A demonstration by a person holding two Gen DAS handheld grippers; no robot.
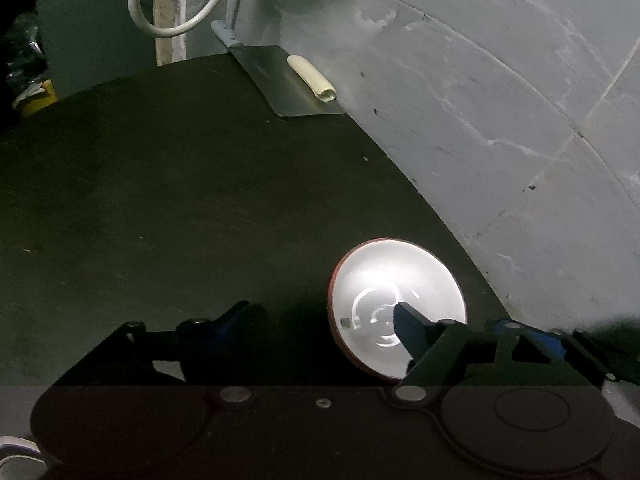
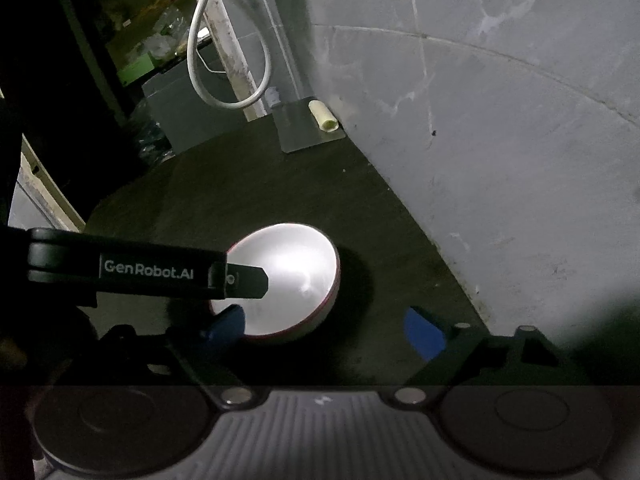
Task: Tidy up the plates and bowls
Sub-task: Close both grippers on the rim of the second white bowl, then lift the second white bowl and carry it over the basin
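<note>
The white-lined, red-rimmed round bowl (image 1: 396, 308) sits on the dark green counter (image 1: 160, 200), near the grey wall. The left gripper (image 1: 324, 316) straddles its left rim, released, 1 finger (image 1: 412, 332) inside. The right gripper (image 2: 324, 332) hovers nearby, also released. Best to clench squarely on the rim before lifting.

Home kitchen corner, dim: cleaver (image 1: 288, 80) on dark surface (image 1: 160, 200) by gray tiled wall (image 1: 500, 100), bowl (image 1: 396, 304), cluttered shelf (image 2: 136, 40) behind.
</note>
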